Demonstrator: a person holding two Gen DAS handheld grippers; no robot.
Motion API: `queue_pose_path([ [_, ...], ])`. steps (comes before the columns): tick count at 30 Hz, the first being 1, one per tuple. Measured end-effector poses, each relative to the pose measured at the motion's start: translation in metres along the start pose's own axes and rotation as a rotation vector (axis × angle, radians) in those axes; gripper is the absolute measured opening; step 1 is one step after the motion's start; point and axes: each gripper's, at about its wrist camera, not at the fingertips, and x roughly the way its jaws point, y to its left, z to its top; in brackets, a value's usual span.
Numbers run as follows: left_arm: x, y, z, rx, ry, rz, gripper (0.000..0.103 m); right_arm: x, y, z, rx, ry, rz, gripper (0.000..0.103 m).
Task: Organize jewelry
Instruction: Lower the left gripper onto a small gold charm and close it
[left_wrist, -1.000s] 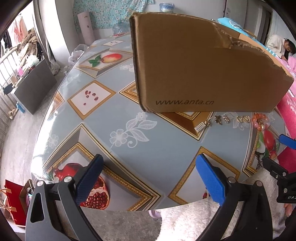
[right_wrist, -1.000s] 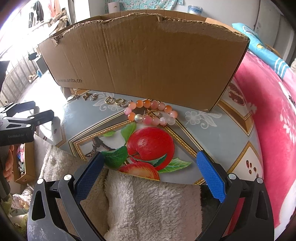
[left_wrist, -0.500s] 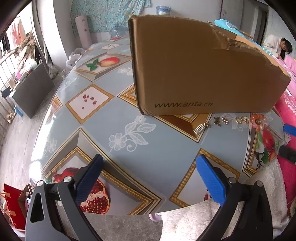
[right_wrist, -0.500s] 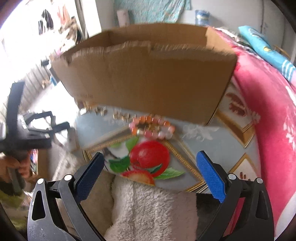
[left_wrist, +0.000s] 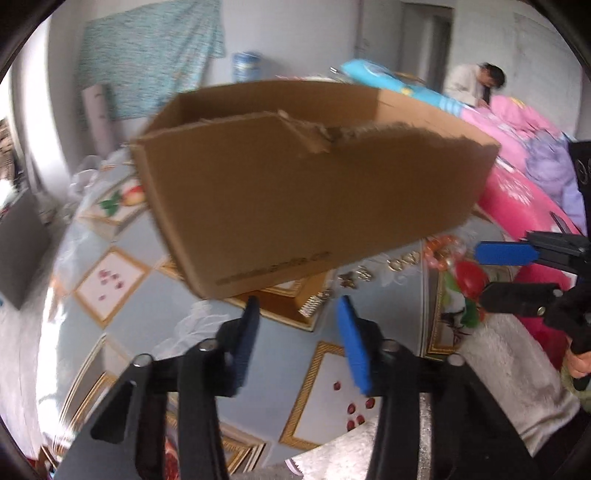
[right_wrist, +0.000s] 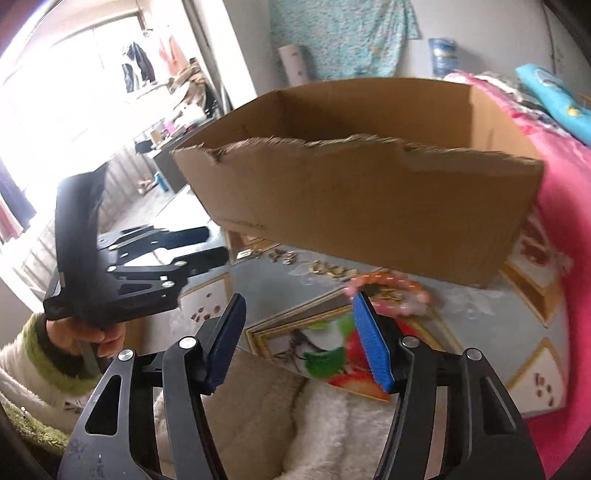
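An open brown cardboard box (left_wrist: 303, 192) with torn front rim stands on the table; it also shows in the right wrist view (right_wrist: 369, 199). In front of it lie small gold pieces (left_wrist: 354, 277), gold earrings (right_wrist: 332, 271) and a pink-orange bead bracelet (right_wrist: 391, 291), which also shows in the left wrist view (left_wrist: 443, 251). My left gripper (left_wrist: 297, 306) is open and empty, above the table near the box's front left corner. My right gripper (right_wrist: 297, 299) is open and empty, just in front of the bracelet. Both views are blurred.
The table (left_wrist: 147, 314) has a grey-blue cloth with fruit pictures. A pink blanket (right_wrist: 561, 229) lies on the right. White fleece (right_wrist: 332, 424) lies at the near table edge. A person (left_wrist: 476, 81) sits at the far right. A grey cabinet (left_wrist: 18, 243) stands left.
Both grippers have risen and moved in toward the box, whose inside now shows. Both pairs of jaws have narrowed but stay open. Each gripper now shows large in the other's view.
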Motion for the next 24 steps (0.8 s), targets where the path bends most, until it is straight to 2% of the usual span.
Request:
queue_pose_path([
  [6,0.019,-0.007,0.006,0.109,0.061,-0.026,0.025,0.018,0.002,0.004,-0.007,0.041,0.050,0.052],
  [10,0.025,-0.012,0.011,0.169,0.070,-0.036,0.016,0.024,0.002,0.009,-0.010,0.050,0.066,0.050],
  [12,0.025,-0.014,0.012,0.187,0.074,-0.046,0.005,0.023,0.001,0.009,-0.006,0.050,0.069,0.049],
  [14,0.024,-0.015,0.010,0.202,0.078,-0.049,0.004,0.022,0.000,0.009,0.002,0.048,0.071,0.048],
  [16,0.020,-0.011,0.008,0.182,0.080,-0.061,0.001,0.024,0.000,0.013,0.008,0.048,0.072,0.048],
  [21,0.007,-0.004,0.002,0.116,0.062,-0.063,0.001,0.023,-0.001,0.014,0.017,0.043,0.078,0.048],
  [24,-0.007,0.002,0.003,0.031,0.025,-0.111,0.001,0.020,0.000,0.011,0.010,0.040,0.079,0.048],
])
